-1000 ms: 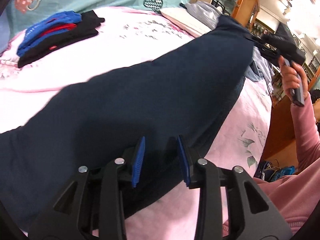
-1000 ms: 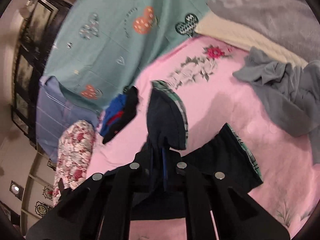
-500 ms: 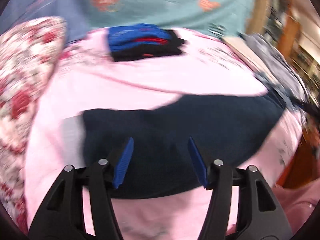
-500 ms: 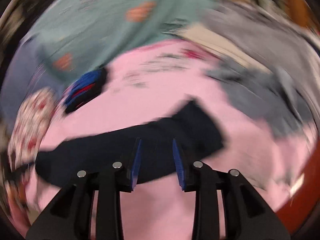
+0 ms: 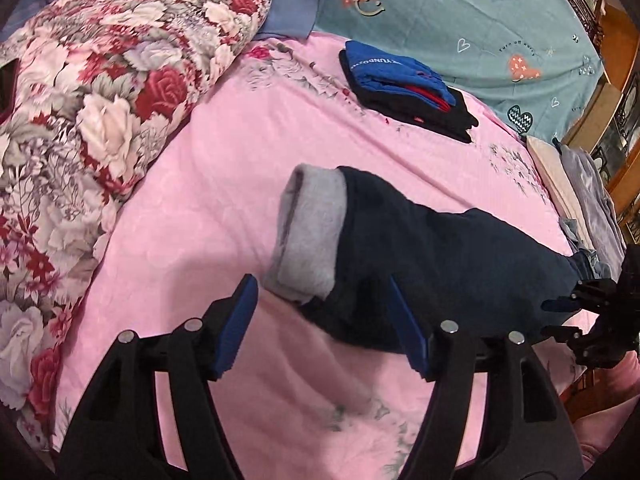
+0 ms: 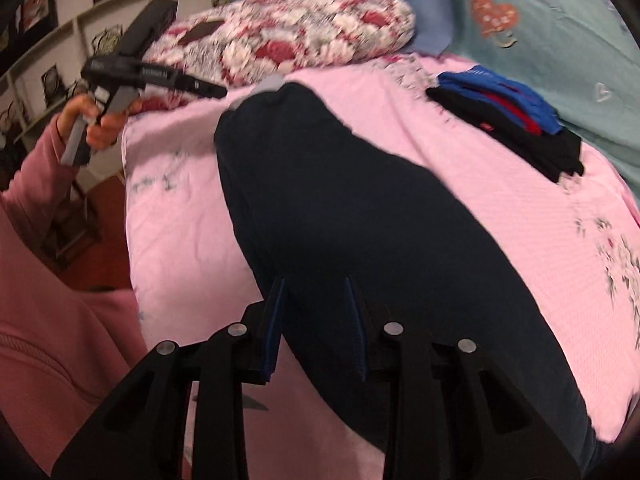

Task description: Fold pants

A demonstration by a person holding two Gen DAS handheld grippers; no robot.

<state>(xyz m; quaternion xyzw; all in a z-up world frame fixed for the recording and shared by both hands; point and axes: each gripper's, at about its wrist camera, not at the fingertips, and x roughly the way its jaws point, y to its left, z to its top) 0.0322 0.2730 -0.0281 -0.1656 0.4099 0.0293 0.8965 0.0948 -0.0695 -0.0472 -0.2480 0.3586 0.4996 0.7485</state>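
Working on the bed (image 5: 224, 184), I use its pink sheet as the folding surface. The navy pants (image 5: 440, 248) lie flat across the middle of the bed, running lengthwise from the side near the floral quilt (image 5: 100, 92) toward the opposite edge. A stack of folded garments (image 5: 404, 88) sits well apart, near the head edge.

Handling estimate: the pants look thick and fleece-lined, so I judge them soft, limp, moderately heavy for cloth, and not slippery. They will sag wherever unsupported, and a doubled layer will bulk up between the pads.

The turned-back grey cuff (image 5: 308, 240) marks the leg end nearest the quilt. I judge this rolled edge the best hold: it is raised off the sheet and offers two layers.

My left gripper (image 5: 324, 328) is empty and its jaws are opening, poised over the sheet just short of the cuff; its far pad overlaps the dark cloth without pressing it.

My right gripper (image 6: 316, 320) hangs over the wider end of the pants, jaws partly apart, released, nothing clamped.
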